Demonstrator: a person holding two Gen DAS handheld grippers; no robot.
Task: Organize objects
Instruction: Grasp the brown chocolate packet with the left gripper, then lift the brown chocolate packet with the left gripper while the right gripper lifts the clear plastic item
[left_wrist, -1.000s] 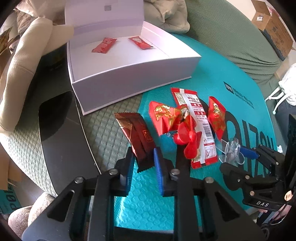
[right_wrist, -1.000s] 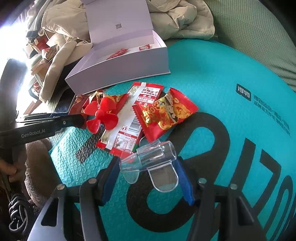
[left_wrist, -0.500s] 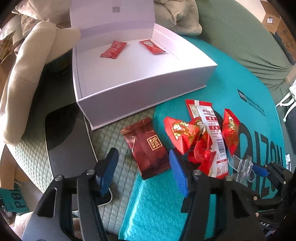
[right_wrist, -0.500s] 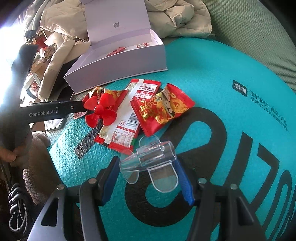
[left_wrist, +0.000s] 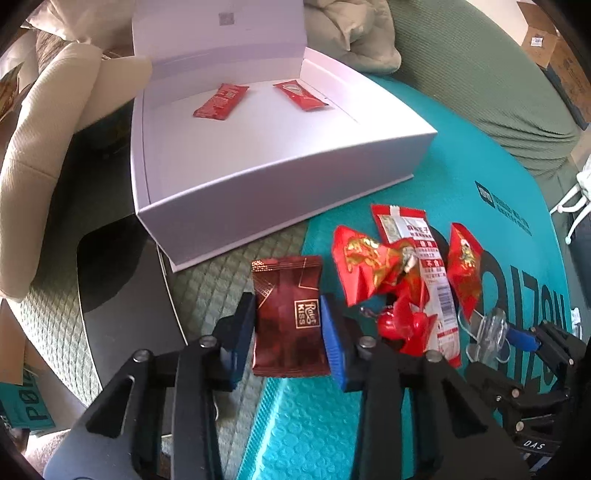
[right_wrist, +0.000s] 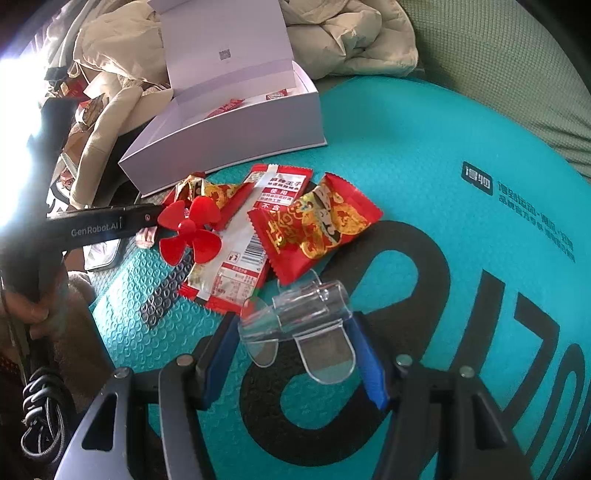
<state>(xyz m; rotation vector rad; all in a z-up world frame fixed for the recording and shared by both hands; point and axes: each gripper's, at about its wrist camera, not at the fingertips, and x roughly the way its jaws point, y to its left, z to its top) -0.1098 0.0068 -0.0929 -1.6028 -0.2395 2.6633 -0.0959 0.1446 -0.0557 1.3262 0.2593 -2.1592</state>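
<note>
The dark red candy packet (left_wrist: 288, 314) marked "KISS" sits between the fingers (left_wrist: 332, 343) of the left gripper (left_wrist: 289, 332), which have just been closing and now press on both its sides; it hangs at the edge of the teal mat (left_wrist: 461, 155), just before the open white box (left_wrist: 266, 173). That gripper tilts steeply downward. The right gripper (right_wrist: 295, 345), tilted down the same way, holds a clear plastic clip (right_wrist: 306, 314) across half-open fingers (right_wrist: 369, 365). Between them lie red snack packets (right_wrist: 317, 225), a long red-and-white sachet (right_wrist: 243, 251) with a barcode, and a red plastic propeller (right_wrist: 192, 229). Two red sachets (left_wrist: 221, 101) lie inside the box. The mat, printed with large black letters, lies on a green quilted cover (left_wrist: 480, 74); beige cushions (left_wrist: 48, 122) are to the left. "GenRobot.AI" reads on the left gripper's side.
</note>
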